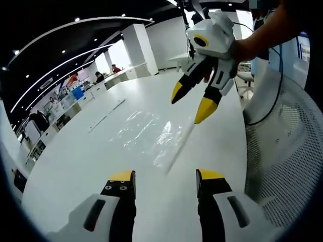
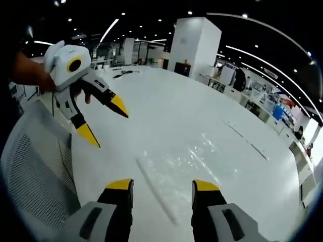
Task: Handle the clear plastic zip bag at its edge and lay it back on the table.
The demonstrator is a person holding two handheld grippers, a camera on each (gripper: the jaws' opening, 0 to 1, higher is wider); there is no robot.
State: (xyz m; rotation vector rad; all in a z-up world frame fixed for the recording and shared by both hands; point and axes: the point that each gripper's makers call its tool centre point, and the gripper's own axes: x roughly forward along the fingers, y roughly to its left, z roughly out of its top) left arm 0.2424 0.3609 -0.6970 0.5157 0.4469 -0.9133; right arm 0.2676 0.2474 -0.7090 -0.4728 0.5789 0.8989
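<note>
1. Now, in the left gripper view, my left hand-held gripper (image 1: pixel 165 182) hovers above the glossy white desk (image 1: pixel 75 156), its black, yellow-tipped jaws spread apart and grasping nothing.
2. Just beyond those jaws the clear plastic zip bag (image 1: pixel 147 134) lies flat on the desk, its zip edge running along the right side.
3. Further right, my right hand-held gripper (image 1: pixel 191 105) hangs over the bag's far end, jaws parted and free, with my hand (image 1: pixel 242 48) on its white body.
4. At the right edge stands a white mesh chair back (image 1: pixel 287 151).
5. In the right gripper view, my left hand-held gripper (image 2: pixel 107 125) appears upper left, released, while my right hand-held gripper (image 2: pixel 162 187) is released above the bag (image 2: pixel 176 169).
</note>
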